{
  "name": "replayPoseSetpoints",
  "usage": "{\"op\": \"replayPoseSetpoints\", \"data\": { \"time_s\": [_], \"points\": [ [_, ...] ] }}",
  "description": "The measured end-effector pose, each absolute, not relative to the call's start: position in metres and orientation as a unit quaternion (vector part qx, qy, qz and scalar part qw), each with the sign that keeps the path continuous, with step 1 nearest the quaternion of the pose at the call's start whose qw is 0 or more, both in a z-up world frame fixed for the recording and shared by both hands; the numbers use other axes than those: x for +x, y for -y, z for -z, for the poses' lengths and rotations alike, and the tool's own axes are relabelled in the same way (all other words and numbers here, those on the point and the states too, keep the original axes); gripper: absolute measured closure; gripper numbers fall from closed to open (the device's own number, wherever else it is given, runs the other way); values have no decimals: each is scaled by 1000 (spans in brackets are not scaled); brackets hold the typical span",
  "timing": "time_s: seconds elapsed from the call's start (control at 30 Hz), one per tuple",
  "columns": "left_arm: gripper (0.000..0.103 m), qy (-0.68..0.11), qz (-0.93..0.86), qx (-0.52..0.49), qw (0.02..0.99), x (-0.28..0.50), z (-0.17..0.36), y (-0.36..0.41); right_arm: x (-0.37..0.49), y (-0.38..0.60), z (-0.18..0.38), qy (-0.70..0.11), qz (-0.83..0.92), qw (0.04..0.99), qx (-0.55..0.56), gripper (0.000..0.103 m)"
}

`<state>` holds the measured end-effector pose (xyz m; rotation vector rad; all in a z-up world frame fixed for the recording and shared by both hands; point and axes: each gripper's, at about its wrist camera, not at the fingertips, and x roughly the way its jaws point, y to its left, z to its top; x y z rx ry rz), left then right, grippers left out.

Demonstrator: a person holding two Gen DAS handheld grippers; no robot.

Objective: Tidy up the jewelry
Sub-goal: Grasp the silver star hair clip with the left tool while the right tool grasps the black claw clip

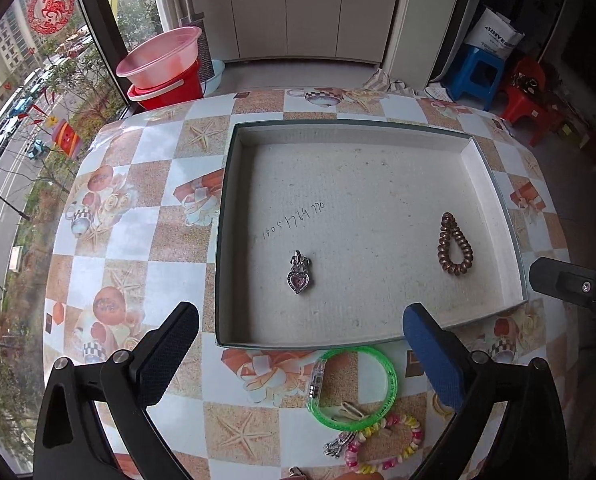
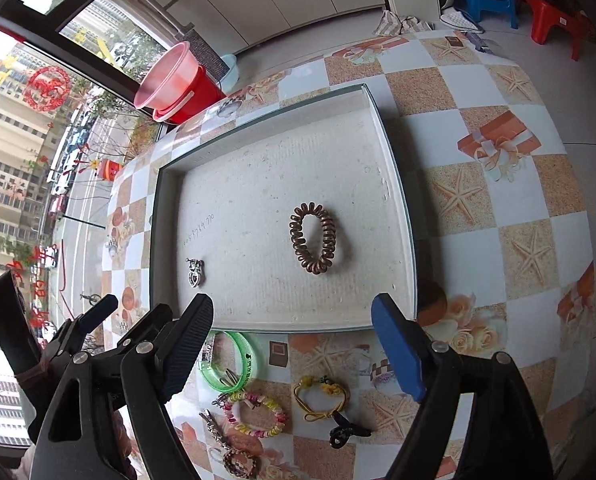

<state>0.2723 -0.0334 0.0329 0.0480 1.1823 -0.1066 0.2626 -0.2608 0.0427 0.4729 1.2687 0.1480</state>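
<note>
Jewelry lies partly in a shallow tray (image 1: 233, 240) and partly on the checkered surface (image 1: 137, 208) in front of it. Inside the tray, a heart pendant (image 1: 299, 274) rests on the pale lining near the front left, and a brown coil hair tie (image 1: 454, 250) lies well apart from it toward the right wall. Handwritten digits (image 1: 293, 220) run across the lining just behind the pendant.

On the surface just outside the tray's front wall sits a green bangle (image 1: 354, 388), with a pastel bead bracelet (image 1: 386, 444) touching its near edge and a small silver charm (image 1: 338, 446) beside them. The right wrist view adds a yellow cord bracelet (image 2: 322, 398) and a black clip (image 2: 346, 432) further right; a dark beaded piece (image 2: 239, 462) at the bottom edge is too distorted to identify with confidence.

The left gripper (image 1: 300, 352) hovers above the tray's front edge, its jaws spread wide with nothing between them. The right gripper (image 2: 291, 354) is likewise spread wide and empty, hanging over the front wall of the tray.
</note>
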Motion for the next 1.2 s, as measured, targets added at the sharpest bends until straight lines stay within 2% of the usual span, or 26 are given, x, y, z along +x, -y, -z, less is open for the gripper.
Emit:
{"op": "replayPoseSetpoints", "data": {
  "time_s": [0.03,0.07,0.1,0.33,0.63,0.93,1.2],
  "points": [
    [0,-559,49,22,827,265,-34,28,257,259,-45,-585,-71,777,220,18],
    [0,-560,47,22,827,258,-35,23,250,258,-47,-584,-72,778,220,7],
    [0,-563,51,19,825,249,-36,17,244,257,-49,-583,-73,779,220,0],
    [0,-591,34,39,805,189,-22,-21,190,244,-53,-578,-66,784,218,0],
    [0,-643,30,2,765,131,16,-57,115,222,-11,-653,-15,739,167,0],
    [0,-647,40,-37,760,123,37,-49,78,213,30,-667,17,730,147,0],
    [0,-638,41,-38,768,136,46,-24,96,217,30,-646,35,752,127,0]
  ]
}}
